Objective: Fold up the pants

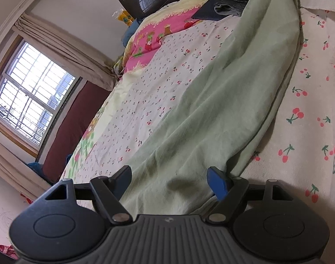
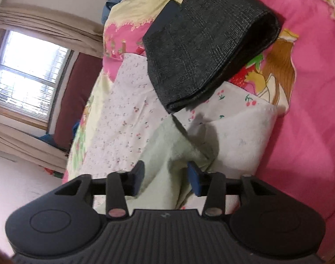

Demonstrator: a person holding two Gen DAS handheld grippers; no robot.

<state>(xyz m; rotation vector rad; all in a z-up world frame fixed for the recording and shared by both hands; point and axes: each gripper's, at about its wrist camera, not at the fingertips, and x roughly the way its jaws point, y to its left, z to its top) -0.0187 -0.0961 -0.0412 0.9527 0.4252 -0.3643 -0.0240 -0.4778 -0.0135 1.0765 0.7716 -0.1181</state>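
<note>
Evidently the pale green, thin cotton pants (image 1: 222, 101) lie stretched lengthwise along the cherry-print bedsheet (image 1: 317, 101), one end under the left gripper (image 1: 174, 179) and the far end running up toward the other pair of tongs. The left gripper stands wide apart, its black finger and blue-padded finger straddling the cloth without pinching it. In the right wrist view, the right gripper (image 2: 166, 177) is about half open with a bunched corner of the green fabric (image 2: 165, 154) between its fingers; the pads do not seem to press on it, so it appears to hold nothing.

Judging from the long, doubled shape, the step in hand looks like laying the ends down flat before the next fold. To do it well, each gripper should come away straight from the cloth so no corner is dragged, the wrinkles along the middle should be smoothed out, and the next pinch should catch both layers at the hem.

A folded dark grey woven garment (image 2: 202, 50) lies on the pink cartoon-print quilt (image 2: 310, 88) just beyond the green end. Which end is the waistband cannot be told. The cloth under each gripper body is hidden, and the right wrist view is slightly blurred.
</note>
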